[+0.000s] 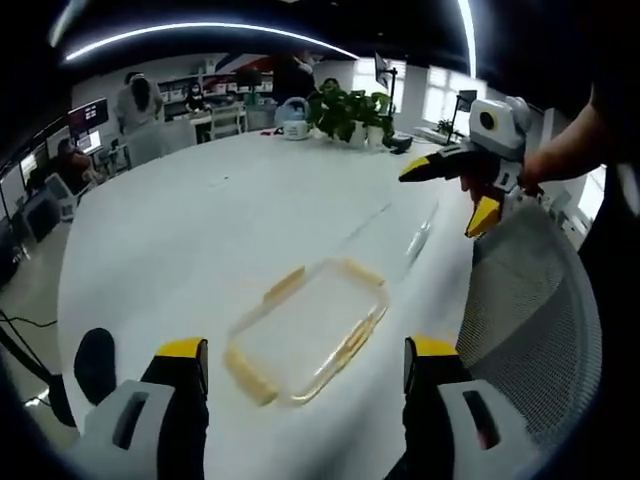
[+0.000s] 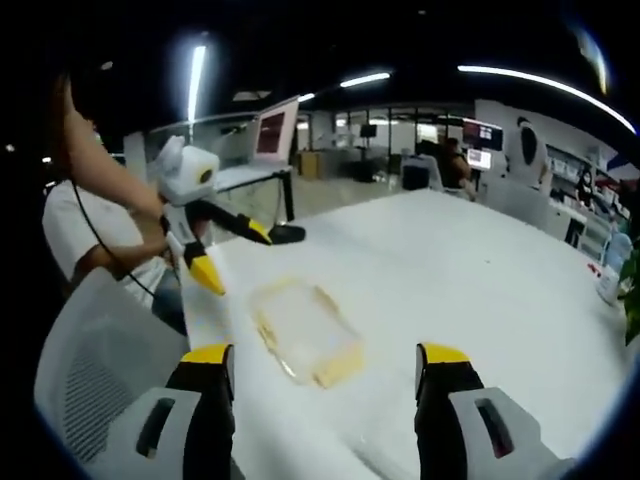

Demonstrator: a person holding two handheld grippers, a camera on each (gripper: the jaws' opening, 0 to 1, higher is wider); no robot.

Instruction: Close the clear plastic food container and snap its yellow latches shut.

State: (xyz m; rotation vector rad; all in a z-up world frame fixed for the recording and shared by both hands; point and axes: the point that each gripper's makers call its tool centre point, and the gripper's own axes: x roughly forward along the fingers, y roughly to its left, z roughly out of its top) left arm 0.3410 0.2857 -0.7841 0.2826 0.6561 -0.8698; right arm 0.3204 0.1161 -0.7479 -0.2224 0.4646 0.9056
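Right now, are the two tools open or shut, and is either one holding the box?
Left tool: open, holding nothing, above the clear container.
Right tool: open, holding nothing.

Left gripper (image 1: 305, 365) jaws spread wide, nothing between them. Clear food container (image 1: 308, 330) with yellow latches lies flat on white table (image 1: 200, 230), just ahead of tips. Right gripper (image 1: 462, 190) farther ahead to right, jaws parted, above table edge. Grey mesh chair (image 1: 530, 320) beside right jaw. Potted plant (image 1: 350, 112) at far side.
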